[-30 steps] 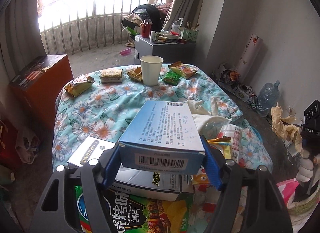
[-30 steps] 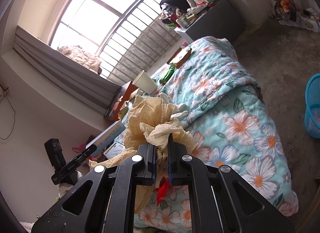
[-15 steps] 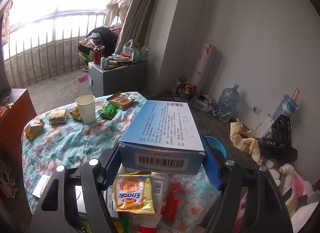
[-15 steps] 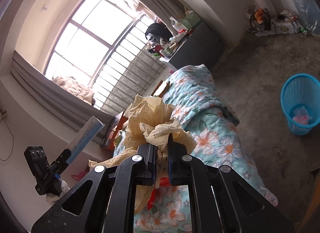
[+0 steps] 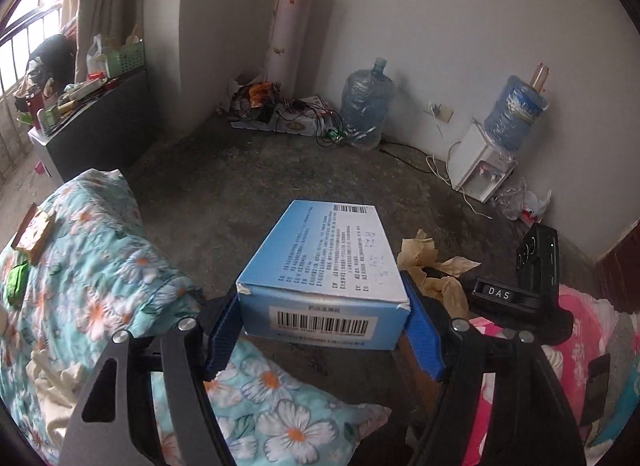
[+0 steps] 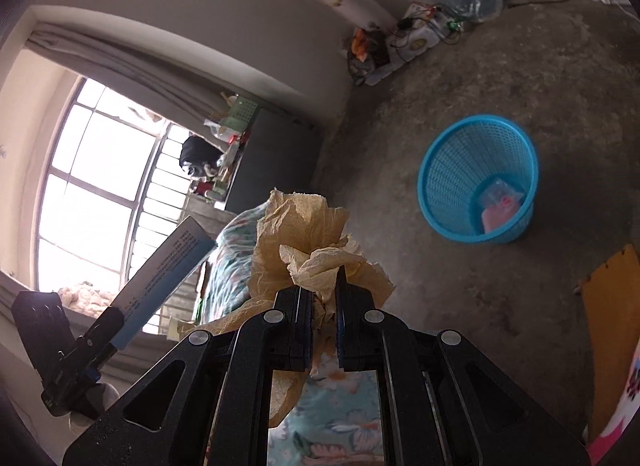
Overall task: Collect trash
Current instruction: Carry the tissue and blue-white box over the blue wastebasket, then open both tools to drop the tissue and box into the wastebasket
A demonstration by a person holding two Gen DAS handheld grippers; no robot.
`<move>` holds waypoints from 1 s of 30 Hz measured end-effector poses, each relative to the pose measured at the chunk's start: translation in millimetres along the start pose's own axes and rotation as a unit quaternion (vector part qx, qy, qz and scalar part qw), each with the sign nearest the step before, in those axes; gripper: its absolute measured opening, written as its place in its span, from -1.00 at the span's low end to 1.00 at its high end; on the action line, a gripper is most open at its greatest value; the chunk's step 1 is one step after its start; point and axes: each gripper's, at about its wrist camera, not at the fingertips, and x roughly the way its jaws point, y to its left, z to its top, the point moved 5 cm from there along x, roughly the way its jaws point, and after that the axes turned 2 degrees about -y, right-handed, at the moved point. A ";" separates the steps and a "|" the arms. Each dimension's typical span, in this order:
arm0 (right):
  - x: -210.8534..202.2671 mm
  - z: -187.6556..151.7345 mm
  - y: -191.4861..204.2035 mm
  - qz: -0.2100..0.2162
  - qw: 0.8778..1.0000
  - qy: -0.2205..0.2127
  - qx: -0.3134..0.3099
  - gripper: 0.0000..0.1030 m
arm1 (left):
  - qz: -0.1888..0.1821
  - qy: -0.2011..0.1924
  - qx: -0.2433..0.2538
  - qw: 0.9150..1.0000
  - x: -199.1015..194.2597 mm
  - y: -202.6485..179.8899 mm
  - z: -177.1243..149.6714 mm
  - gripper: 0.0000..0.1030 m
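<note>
My left gripper (image 5: 323,330) is shut on a blue cardboard box (image 5: 328,262) with a barcode, carried above the bare floor beyond the flowered table edge. My right gripper (image 6: 323,306) is shut on a crumpled tan paper wad (image 6: 308,242). In the left wrist view the same paper wad (image 5: 430,266) and the right gripper (image 5: 500,294) show just right of the box. In the right wrist view the box (image 6: 168,262) and left gripper (image 6: 80,350) are at the left. A blue plastic waste basket (image 6: 448,169) stands on the floor ahead to the right, with a pink wrapper (image 6: 498,205) inside.
A flowered cloth (image 5: 100,286) covers the table at the lower left, with snack packets (image 5: 32,231) on it. Water jugs (image 5: 366,103), a dispenser (image 5: 484,163), tangled cables (image 5: 296,113) and a grey cabinet (image 5: 96,117) line the walls. An orange board (image 6: 612,326) lies right of the basket.
Both grippers swung right, away from the table toward the open floor, keeping hold of box and paper. The basket now lies closer in the right wrist view; the table has slid left.
</note>
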 end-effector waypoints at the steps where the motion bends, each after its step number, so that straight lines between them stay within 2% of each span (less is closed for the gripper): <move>1: 6.9 4.9 -12.9 -0.008 1.000 0.001 0.014 -0.85 | -0.002 0.018 0.004 1.000 22.6 -5.3 3.0 0.36; 7: 54.8 28.1 -82.5 -0.047 0.995 0.020 0.084 -0.85 | -0.013 0.103 0.000 0.995 149.0 -23.4 16.7 0.37; 12: 95.2 52.4 -123.2 -0.070 0.989 0.030 0.129 -0.81 | -0.011 0.126 -0.030 0.992 231.5 -24.0 36.2 0.42; 14: 112.2 64.8 -134.7 -0.087 0.987 0.024 0.135 -0.63 | -0.008 0.139 -0.057 0.989 262.9 -17.8 39.7 0.65; 15: 124.0 70.3 -143.7 -0.097 0.986 0.023 0.133 -0.34 | -0.007 0.141 -0.073 0.987 276.6 -12.8 40.2 0.76; 16: 135.2 73.5 -154.5 -0.112 0.984 0.021 0.135 -0.13 | -0.003 0.143 -0.088 0.986 288.0 -8.2 39.8 0.76; 17: 145.8 74.5 -165.3 -0.127 0.982 0.021 0.137 -0.10 | 0.003 0.145 -0.101 0.984 296.5 -3.6 38.0 0.76; 20: 173.4 66.3 -196.3 -0.148 0.977 0.044 0.147 -0.06 | 0.006 0.146 -0.131 0.981 305.6 8.2 32.5 0.76; 23: 180.8 57.0 -214.7 -0.163 0.974 0.050 0.152 0.00 | -0.002 0.139 -0.130 0.982 292.1 14.1 32.0 0.76; 30: 160.0 61.5 -209.2 -0.168 0.979 0.022 0.113 0.00 | -0.018 0.072 -0.098 0.992 218.8 12.7 53.2 0.76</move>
